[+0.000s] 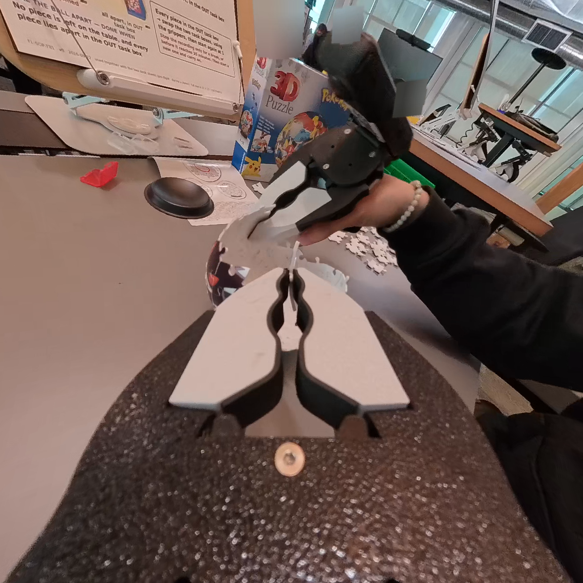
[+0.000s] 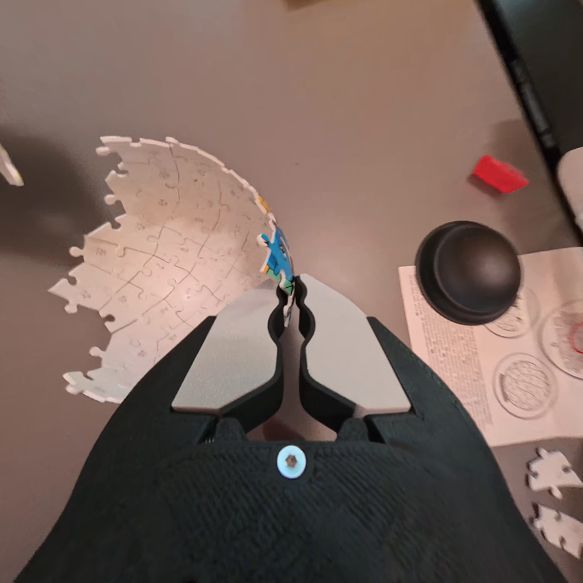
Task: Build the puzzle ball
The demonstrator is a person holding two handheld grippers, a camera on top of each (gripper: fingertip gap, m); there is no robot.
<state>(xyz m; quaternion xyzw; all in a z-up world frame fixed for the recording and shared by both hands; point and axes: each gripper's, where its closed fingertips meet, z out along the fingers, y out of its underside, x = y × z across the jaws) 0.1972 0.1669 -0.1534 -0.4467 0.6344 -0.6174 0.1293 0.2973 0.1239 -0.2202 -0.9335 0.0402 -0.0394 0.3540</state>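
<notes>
The partly built puzzle ball [image 2: 164,252] is a curved shell, white inside and printed in colour outside, held above the grey table [image 2: 315,94]. My right gripper [image 2: 293,282] is shut on the shell's rim. In the left wrist view the right gripper [image 1: 257,225] reaches in from the right and clamps the shell [image 1: 249,252]. My left gripper [image 1: 290,276] is shut on a single white puzzle piece [image 1: 293,262], seen edge-on, right at the shell's upper rim. I cannot tell whether the piece touches the rim.
A black dome stand [image 2: 470,271] sits on a printed instruction sheet [image 2: 457,378]. A small red object [image 2: 498,178] lies further off. Loose white pieces [image 1: 369,246] lie to the right, and the puzzle box [image 1: 284,116] stands behind. A board with a sheet [image 1: 126,47] hangs at the upper left.
</notes>
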